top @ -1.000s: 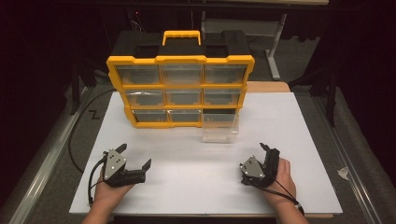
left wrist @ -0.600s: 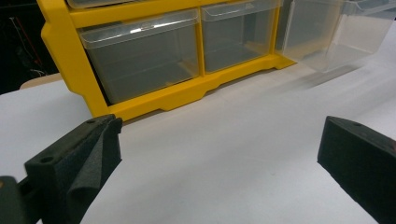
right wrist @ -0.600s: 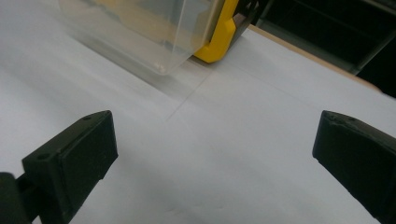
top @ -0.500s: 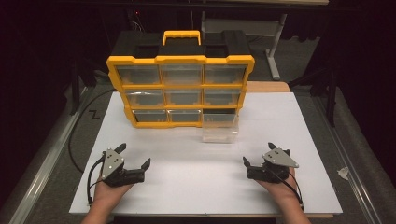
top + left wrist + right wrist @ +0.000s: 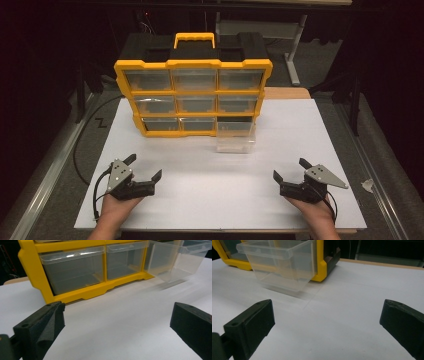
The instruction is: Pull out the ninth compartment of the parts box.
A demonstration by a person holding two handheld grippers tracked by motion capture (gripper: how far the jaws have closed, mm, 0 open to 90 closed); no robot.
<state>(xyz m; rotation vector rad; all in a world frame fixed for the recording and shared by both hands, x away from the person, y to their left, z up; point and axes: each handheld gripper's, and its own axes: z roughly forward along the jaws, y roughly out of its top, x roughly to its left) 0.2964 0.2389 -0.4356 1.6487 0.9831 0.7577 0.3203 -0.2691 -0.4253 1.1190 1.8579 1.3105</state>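
Here's the yellow organizer [image 5: 193,95] standing upright at the far side of the white board [image 5: 220,200], nine clear drawers in three rows, and everything turns on one of them: the bottom-right drawer [image 5: 235,137] is pulled well out of the organizer's lower right bay, jutting toward the person while its back end sits in the slot. It looks empty through its clear walls, as do the two closed drawers left of it in the left gripper view. The left gripper [image 5: 145,174] rests low on the board, well in front of the organizer's left end, its jaws spread wide with nothing between them; its own camera confirms it, bare white board between the two black pads [image 5: 42,325] and the organizer's bottom row ahead. The right gripper [image 5: 290,170] sits well in front of the organizer's right end, out past its right edge, jaws likewise wide apart and empty, and its camera looks straight at the protruding drawer [image 5: 279,267] near the organizer's yellow corner post. So my read is that the drawer is half handled, out of line with its eight neighbours, and neither tool is on it yet. What's left, I'd judge, is a reach forward by the right gripper to meet the drawer front, then either sliding it home flush or drawing it free of the organizer; the pictures don't settle which.
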